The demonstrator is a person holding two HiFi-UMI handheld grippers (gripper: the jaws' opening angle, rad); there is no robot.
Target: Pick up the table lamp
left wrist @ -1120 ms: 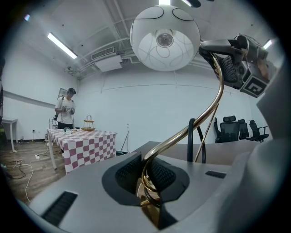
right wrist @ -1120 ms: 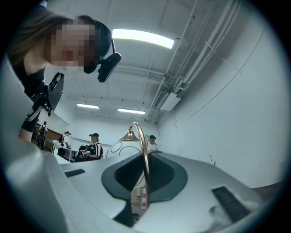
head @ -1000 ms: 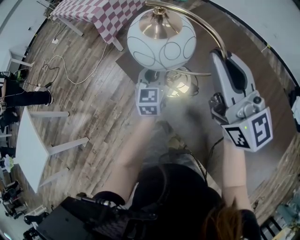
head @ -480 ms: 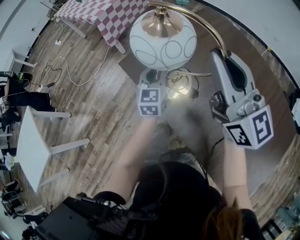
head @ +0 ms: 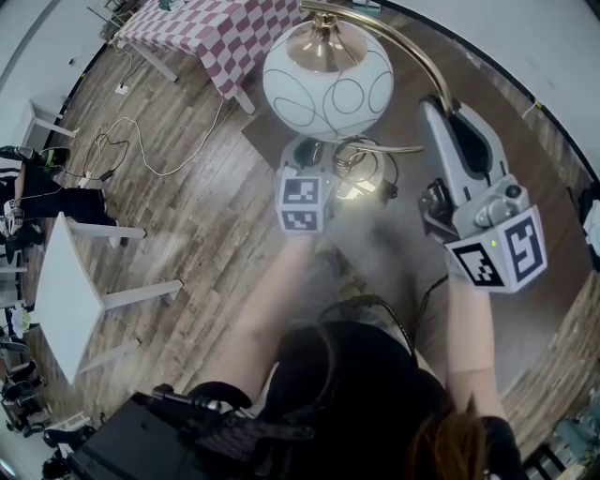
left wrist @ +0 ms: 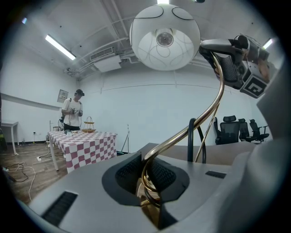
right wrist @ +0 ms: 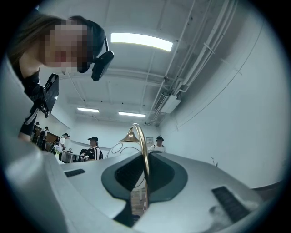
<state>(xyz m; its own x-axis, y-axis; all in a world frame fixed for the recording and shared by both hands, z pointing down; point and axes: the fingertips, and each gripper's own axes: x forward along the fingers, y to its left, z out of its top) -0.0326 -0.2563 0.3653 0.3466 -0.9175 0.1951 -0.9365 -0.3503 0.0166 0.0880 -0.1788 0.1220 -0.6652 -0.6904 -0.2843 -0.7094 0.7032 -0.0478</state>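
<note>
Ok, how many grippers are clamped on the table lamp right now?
2. The left gripper grips the table lamp's brass stem low, at its coiled foot; the right gripper grips the same stem higher, on the arch toward the globe shade.

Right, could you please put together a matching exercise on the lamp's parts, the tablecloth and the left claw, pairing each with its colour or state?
Things:
1. globe shade
2. curved stem
3. tablecloth
4. left claw

Descriptions:
A. brass-coloured
B. shut on the lamp's lower coil
C. white with thin dark lines
D. red-and-white checks

Pairs: 1-C; 2-A; 3-D; 4-B.
</note>
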